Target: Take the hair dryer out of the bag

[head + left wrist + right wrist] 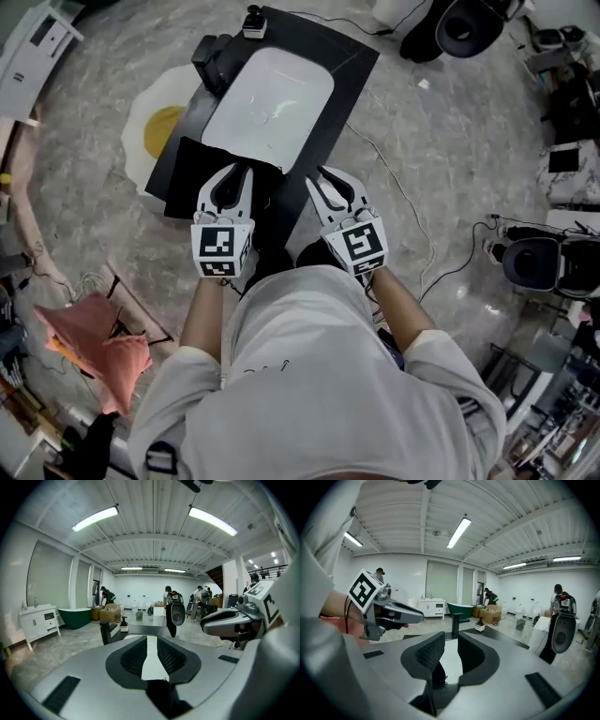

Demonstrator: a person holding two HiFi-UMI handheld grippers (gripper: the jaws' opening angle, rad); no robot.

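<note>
While the left gripper (232,178) and right gripper (333,183) hover short of the pale-grey rounded bag (267,108) on the black table (347,61), jaws narrowly parted and empty, no hair dryer shows, so reaching in or drawing back fits equally.

The table (349,67) is black; the bag (272,94) on it is white. The rug (141,155) is white round a yellow centre (a fried egg, by its pattern). The floor (450,141) is grey and marbled. The left gripper (236,171) and the right gripper (323,176) are pale grey, with ribbed black pads (136,656) and black-and-white square markers on their cubes (222,248). The shirt (309,375) is light grey, the cloth (94,342) salmon pink, the tub (75,617) dark green, the cabinet (40,620) white.
</note>
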